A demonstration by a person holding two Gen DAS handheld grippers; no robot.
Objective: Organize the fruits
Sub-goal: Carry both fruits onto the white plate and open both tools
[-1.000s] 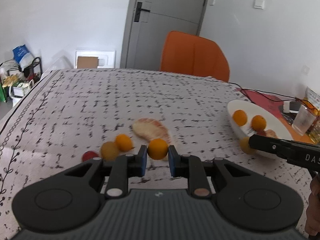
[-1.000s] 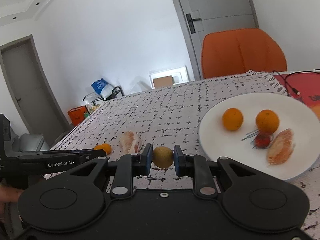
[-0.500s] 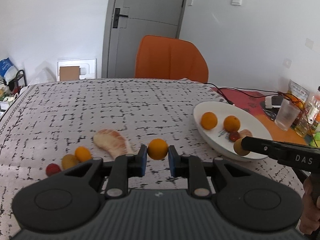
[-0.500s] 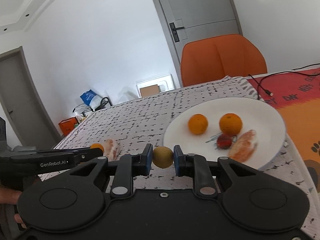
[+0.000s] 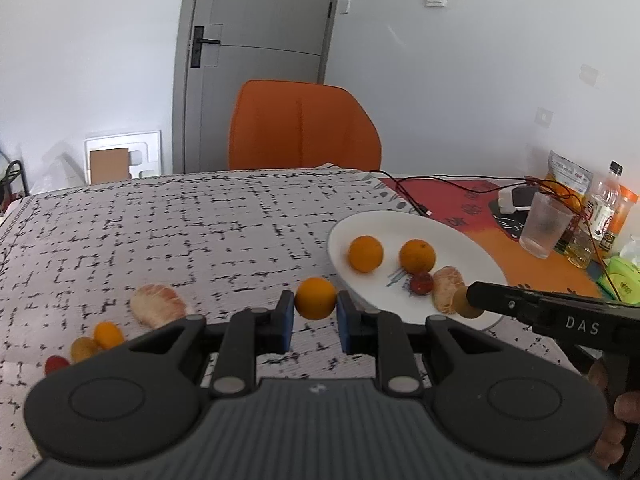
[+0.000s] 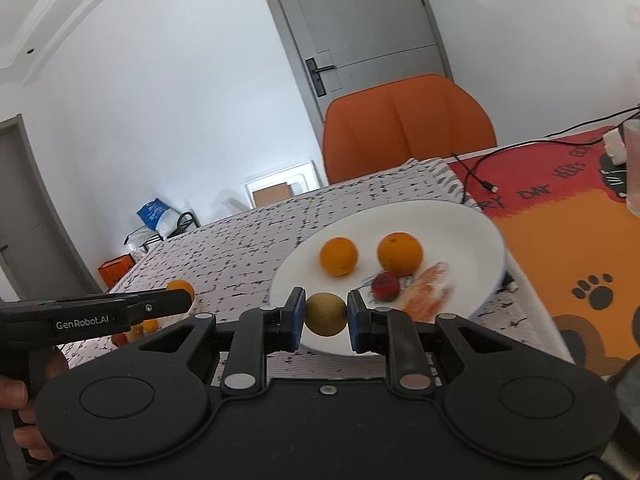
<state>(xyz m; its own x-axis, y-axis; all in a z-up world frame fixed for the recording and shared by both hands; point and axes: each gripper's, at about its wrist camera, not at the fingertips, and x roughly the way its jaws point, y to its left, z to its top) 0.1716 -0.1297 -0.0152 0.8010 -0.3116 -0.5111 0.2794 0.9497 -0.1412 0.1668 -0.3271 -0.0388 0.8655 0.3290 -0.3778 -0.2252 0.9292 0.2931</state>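
My left gripper [image 5: 316,312] is shut on a small orange fruit [image 5: 315,298], held just left of the white plate [image 5: 472,248]. My right gripper [image 6: 327,318] is shut on a small yellow-brown fruit [image 6: 326,314] over the plate's [image 6: 460,220] near rim. On the plate lie two oranges [image 6: 338,257] [image 6: 400,253], a red fruit [image 6: 386,286] and a peeled segment [image 6: 430,288]. On the cloth at left lie a peeled segment [image 5: 158,310], a small orange fruit [image 5: 108,334], a yellowish one [image 5: 83,349] and a red one [image 5: 55,364].
An orange chair [image 5: 304,126] stands behind the table. At the right are a black cable [image 5: 440,184], a plastic cup [image 5: 544,230], bottles [image 5: 604,204] and a snack bag [image 5: 568,174] on a red-orange mat [image 6: 568,240]. A hand [image 5: 612,420] holds the right gripper's handle.
Both grippers have travelled right with their fruits. The plate now lies closer in both views, and the right gripper's fruit has come over its near rim.
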